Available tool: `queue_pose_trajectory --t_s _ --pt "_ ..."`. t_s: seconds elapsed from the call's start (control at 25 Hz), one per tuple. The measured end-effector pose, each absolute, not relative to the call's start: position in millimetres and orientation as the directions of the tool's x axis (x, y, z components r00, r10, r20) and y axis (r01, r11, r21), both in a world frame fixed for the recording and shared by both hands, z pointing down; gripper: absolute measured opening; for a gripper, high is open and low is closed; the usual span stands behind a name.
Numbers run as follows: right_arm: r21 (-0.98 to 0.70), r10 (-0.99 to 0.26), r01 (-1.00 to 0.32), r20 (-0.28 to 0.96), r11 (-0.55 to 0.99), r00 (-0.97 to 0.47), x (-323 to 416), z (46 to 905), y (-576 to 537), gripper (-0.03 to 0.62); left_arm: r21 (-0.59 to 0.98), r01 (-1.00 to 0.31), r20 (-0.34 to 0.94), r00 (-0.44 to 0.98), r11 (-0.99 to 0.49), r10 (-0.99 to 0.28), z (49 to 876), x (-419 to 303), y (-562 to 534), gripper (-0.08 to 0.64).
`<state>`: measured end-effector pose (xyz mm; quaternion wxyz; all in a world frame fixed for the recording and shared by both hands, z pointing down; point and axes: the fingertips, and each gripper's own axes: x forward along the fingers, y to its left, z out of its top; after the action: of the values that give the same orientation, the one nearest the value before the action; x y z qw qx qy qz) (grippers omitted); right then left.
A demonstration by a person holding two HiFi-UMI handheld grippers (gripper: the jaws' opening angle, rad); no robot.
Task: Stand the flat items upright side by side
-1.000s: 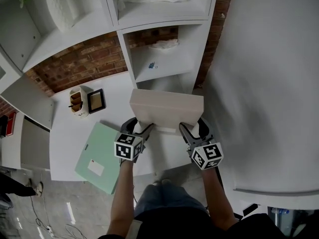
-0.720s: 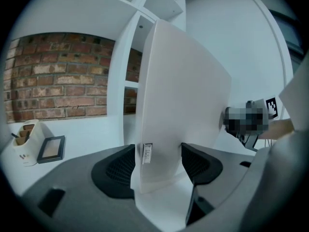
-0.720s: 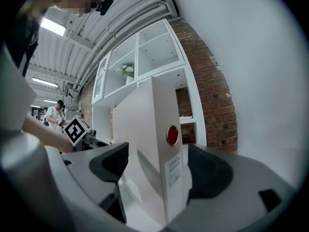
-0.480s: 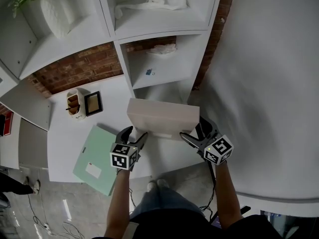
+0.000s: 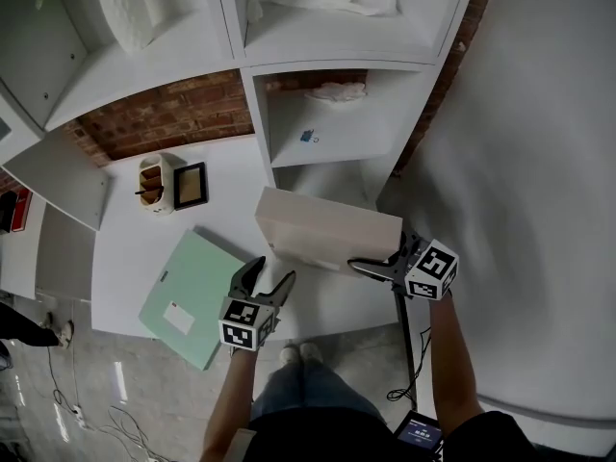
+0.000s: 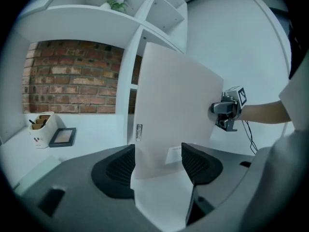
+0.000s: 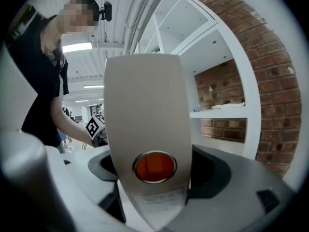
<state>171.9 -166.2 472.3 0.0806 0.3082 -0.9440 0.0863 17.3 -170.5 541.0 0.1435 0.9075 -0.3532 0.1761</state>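
In the head view, the beige lever-arch file (image 5: 327,227) stood on its long edge on the white table (image 5: 231,186), just in front of the lower shelf opening (image 5: 337,128). The right gripper (image 5: 364,263) was clamped on the file's spine end. The left gripper (image 5: 271,271) hovered wide open just beside the file's other end, clear of it. The green folder (image 5: 188,296) lay flat to the left, overhanging the table's near edge.

With one grip carrying the file, it probably needed to be kept square on its bottom edge and set down fully before release, since a tall narrow file tips easily. The free gripper was well placed to go for the folder next.

Against the picture from a second before, the left gripper had let go of the file's end and drawn back towards the table's edge. The right gripper had kept its hold, and the file had stayed upright.

In the left gripper view, the two jaws stood far apart with nothing pinched. The file's broad face (image 6: 174,105) rose beyond them, with bare table between the jaws and its foot. The pen holder (image 6: 41,128) sat well off to the left.

In the right gripper view, the jaws pressed on either side of the spine, at the level of its orange-rimmed finger hole (image 7: 154,166). A low grip like that likely steadied the base, though the top could still have swayed.
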Motion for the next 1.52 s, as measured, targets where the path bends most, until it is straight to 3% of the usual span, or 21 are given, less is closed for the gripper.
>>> queue_pose_trajectory --t_s 0.12,0.48,1.08,1.52 --pt "-0.089 -0.551 -0.577 0.211 0.812 -0.807 164.5 472.4 -167.0 0.334 0.134 -0.7 0.42 0.681 -0.702 -0.599 538.8 13.4 -170.2 0.296" --pt "-0.023 -0.61 -0.623 0.182 0.782 -0.771 152.7 469.5 -160.7 0.281 0.141 -0.711 0.43 0.67 -0.689 -0.605 543.4 3.8 -167.7 0.288" --pt "0.022 -0.834 -0.836 0.083 0.549 -0.545 110.7 448.7 -166.8 0.261 0.134 -0.736 0.413 0.651 -0.664 -0.637 538.5 -27.4 -176.8 0.278" --pt "0.077 -0.958 -0.957 0.095 0.28 -0.272 48.5 442.3 -223.5 0.262 0.154 -0.778 0.377 0.616 -0.609 -0.691 527.9 -77.9 -199.8 0.276"
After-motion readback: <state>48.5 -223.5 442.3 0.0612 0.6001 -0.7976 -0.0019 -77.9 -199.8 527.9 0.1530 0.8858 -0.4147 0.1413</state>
